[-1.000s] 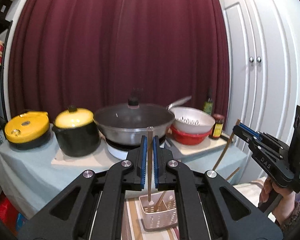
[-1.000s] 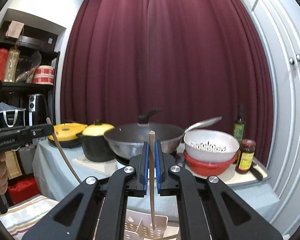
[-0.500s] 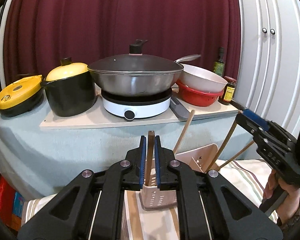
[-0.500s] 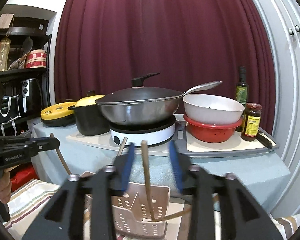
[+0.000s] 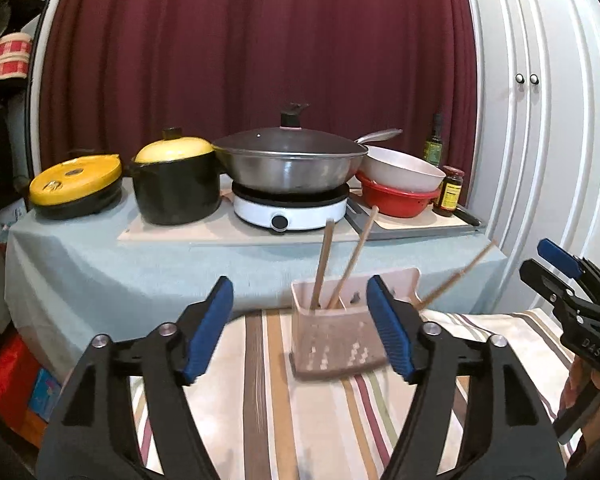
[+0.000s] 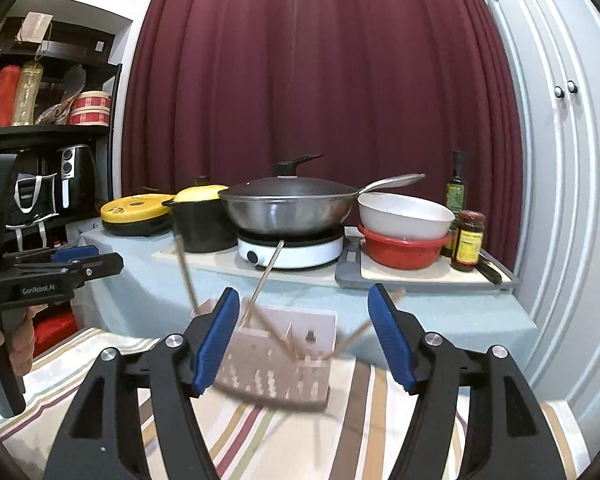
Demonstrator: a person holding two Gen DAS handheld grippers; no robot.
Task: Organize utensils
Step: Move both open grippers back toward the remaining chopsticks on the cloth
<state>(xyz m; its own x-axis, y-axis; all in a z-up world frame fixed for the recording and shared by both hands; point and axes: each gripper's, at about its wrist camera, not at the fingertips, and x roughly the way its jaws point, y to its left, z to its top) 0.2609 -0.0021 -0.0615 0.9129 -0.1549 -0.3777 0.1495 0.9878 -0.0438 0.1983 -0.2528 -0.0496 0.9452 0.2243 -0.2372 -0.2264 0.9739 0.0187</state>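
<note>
Left gripper (image 5: 300,328): lower centre of its own view, jaws spread wide, empty. Right gripper (image 6: 302,334): lower centre of its own view, jaws likewise wide apart, holding nothing. Utensil holder (image 5: 332,344): pale perforated plastic, centre frame, standing on striped cloth (image 5: 320,420). Chopsticks (image 5: 324,264): wooden, leaning in the holder, tips up; one blurred stick angles right. Background, mid-frame: lidded wok (image 5: 290,164) on white cooker.
</note>
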